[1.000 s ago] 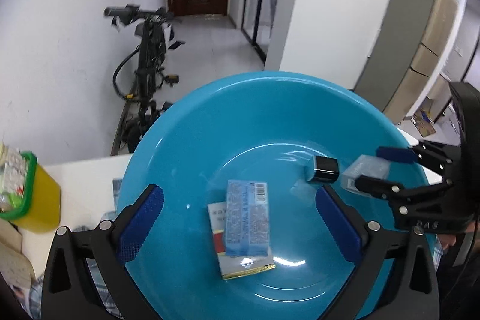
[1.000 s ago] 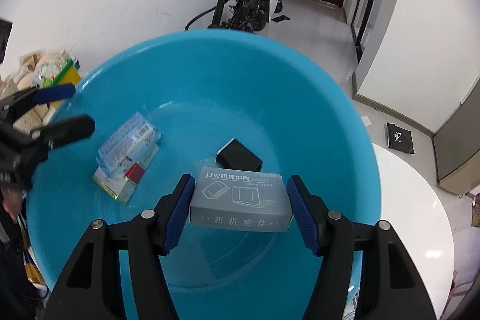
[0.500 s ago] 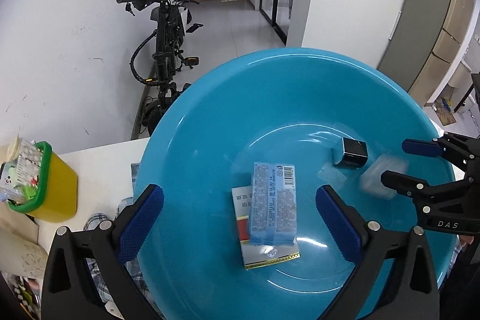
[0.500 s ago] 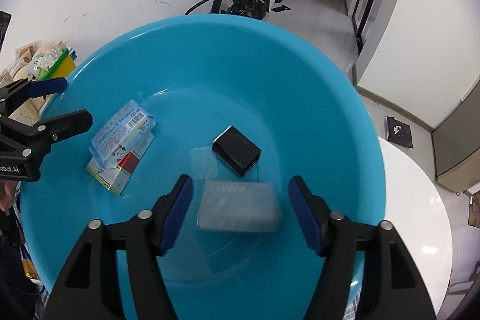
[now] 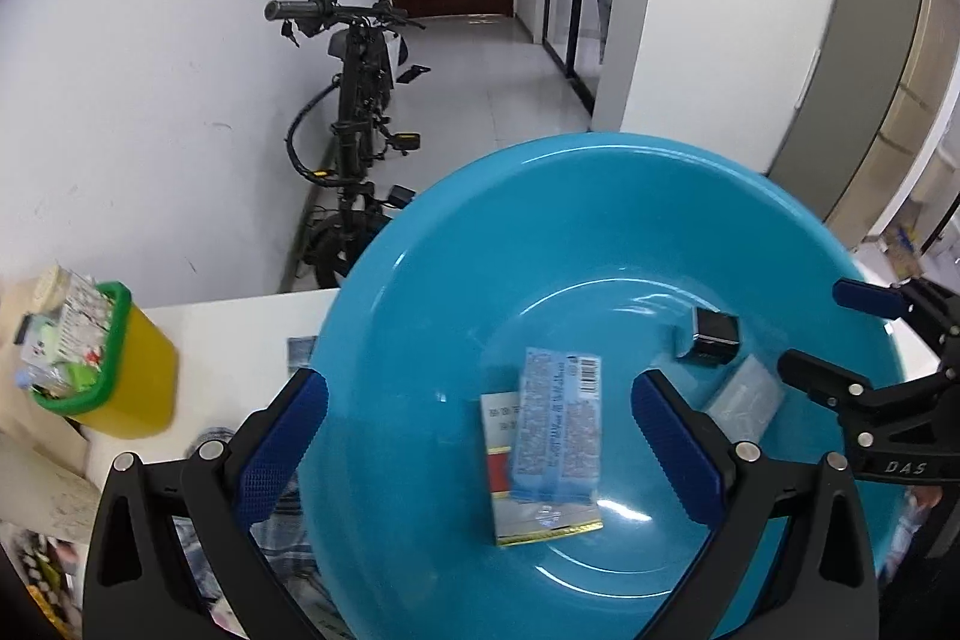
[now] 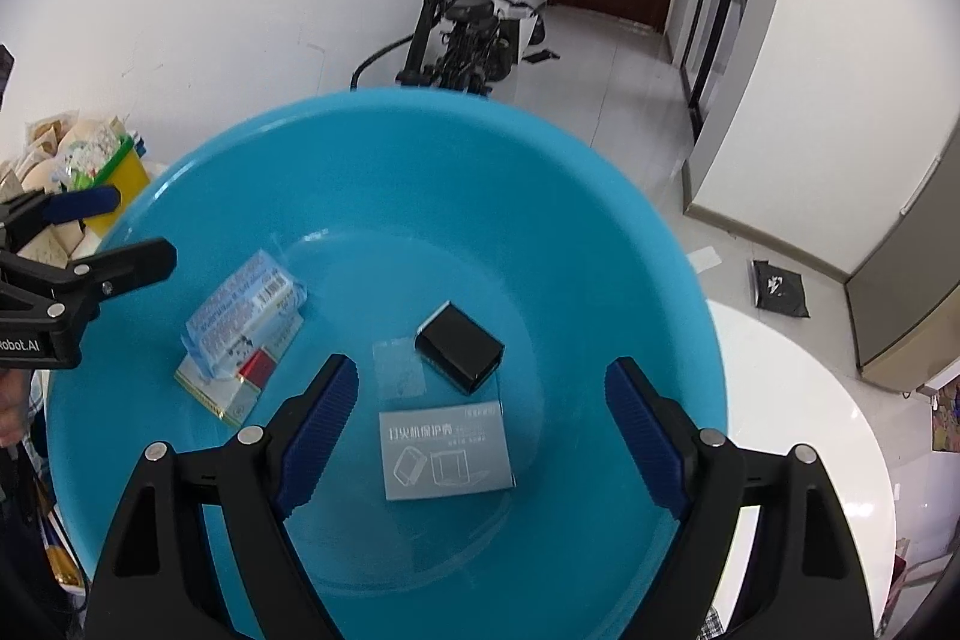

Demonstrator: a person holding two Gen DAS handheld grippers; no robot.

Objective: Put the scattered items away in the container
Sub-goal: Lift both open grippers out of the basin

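A big blue basin (image 5: 600, 196) (image 6: 420, 160) stands on a white table. Inside lie a grey box (image 6: 447, 451) (image 5: 744, 397), a small black box (image 6: 459, 346) (image 5: 714, 334), a blue tissue pack (image 6: 240, 310) (image 5: 558, 424) on top of a red-and-white carton (image 6: 240, 382) (image 5: 540, 514), and a clear scrap (image 6: 397, 370). My right gripper (image 6: 480, 424) hovers over the grey box, its jaws opening, the box lying loose below them. My left gripper (image 5: 480, 448) stands open above the tissue pack, gripping nothing.
A yellow bin with a green rim (image 5: 114, 370) (image 6: 114, 172), stuffed with packets, stands on the table left of the basin. A checked cloth (image 5: 282, 538) lies under the basin's near left. A bicycle (image 5: 354, 130) leans on the wall behind.
The right gripper let go of the grey box, which dropped to the basin floor, and its jaws spread wider. The left gripper drew back slightly, so more of the room shows.
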